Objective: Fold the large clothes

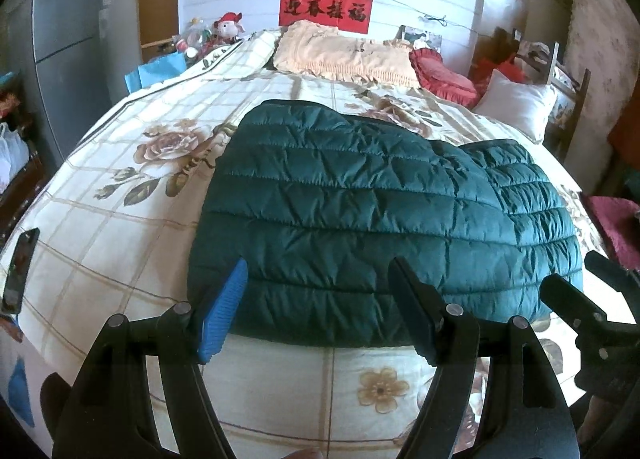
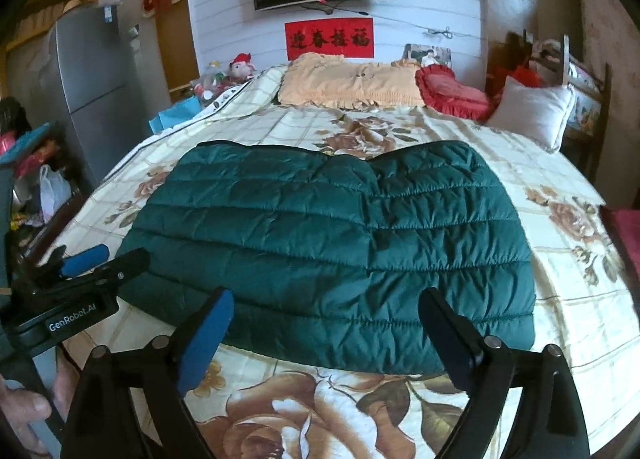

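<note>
A: Left wrist view first. What lies there?

B: One green quilted jacket [image 1: 360, 219], flat on the bed [image 1: 120, 227], folded into a broad slab. Its long axis runs across the bed, left to right; the quilting seams follow that line. The right part sits as a second layer lapped over the rest.

A: And the left claw [image 1: 316, 315]?

B: Spread wide, holding nothing, hovering at the jacket's near edge. The right claw [image 1: 592, 295] shows at the right border, also parted, by the jacket's near right corner.

A: Anything else?

B: One phone [image 1: 20, 271] on the bed's left side. At the far end, one cream pillow [image 1: 348, 55], one red pillow [image 1: 444, 75], one white pillow [image 1: 516, 103].

A: Right wrist view?

B: Same single jacket [image 2: 332, 251], long axis again crosswise, near edge facing the camera, a dip in the middle of its far edge. The right claw [image 2: 328, 335] is spread and empty over the near edge. The left claw [image 2: 100, 263] enters from the left beside the jacket's left corner; its fingers stand a little apart.
</note>
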Demonstrator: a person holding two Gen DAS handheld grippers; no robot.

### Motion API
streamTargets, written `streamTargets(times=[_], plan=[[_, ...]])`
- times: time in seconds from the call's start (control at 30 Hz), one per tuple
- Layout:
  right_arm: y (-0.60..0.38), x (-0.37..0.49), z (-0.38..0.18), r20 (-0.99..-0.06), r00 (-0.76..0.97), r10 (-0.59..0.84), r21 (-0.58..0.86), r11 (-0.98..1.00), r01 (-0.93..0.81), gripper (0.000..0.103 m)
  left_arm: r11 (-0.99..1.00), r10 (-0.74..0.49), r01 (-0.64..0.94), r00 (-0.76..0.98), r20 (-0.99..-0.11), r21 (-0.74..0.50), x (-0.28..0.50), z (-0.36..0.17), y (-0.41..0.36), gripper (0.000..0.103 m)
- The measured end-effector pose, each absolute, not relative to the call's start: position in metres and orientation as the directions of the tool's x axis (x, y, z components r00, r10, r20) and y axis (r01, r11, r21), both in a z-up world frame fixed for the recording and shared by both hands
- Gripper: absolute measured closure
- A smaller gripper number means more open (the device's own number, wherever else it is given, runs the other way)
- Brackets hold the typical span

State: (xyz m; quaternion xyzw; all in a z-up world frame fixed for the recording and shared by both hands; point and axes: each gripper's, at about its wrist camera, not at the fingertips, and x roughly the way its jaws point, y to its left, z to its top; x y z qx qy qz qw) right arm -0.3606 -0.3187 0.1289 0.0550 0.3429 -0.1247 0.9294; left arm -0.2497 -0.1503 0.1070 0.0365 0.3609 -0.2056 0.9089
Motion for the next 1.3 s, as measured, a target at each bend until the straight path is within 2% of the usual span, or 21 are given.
streamTargets(times=[0.17, 1.3], plan=[[-0.319, -0.364, 0.131, -0.643, 0.739, -0.202, 0.025, 0.959, 0.283, 0.004, 0.911, -0.349, 0.405, 0.659, -0.667, -0.077, -0.255, 0.107, -0.153, 0.03], [-0.336, -0.374, 0.127, -0.649, 0.738, -0.185, 0.101, 0.941, 0.324, 0.003, 0.909, -0.328, 0.416, 0.674, -0.662, -0.026, -0.263, 0.105, -0.163, 0.03]])
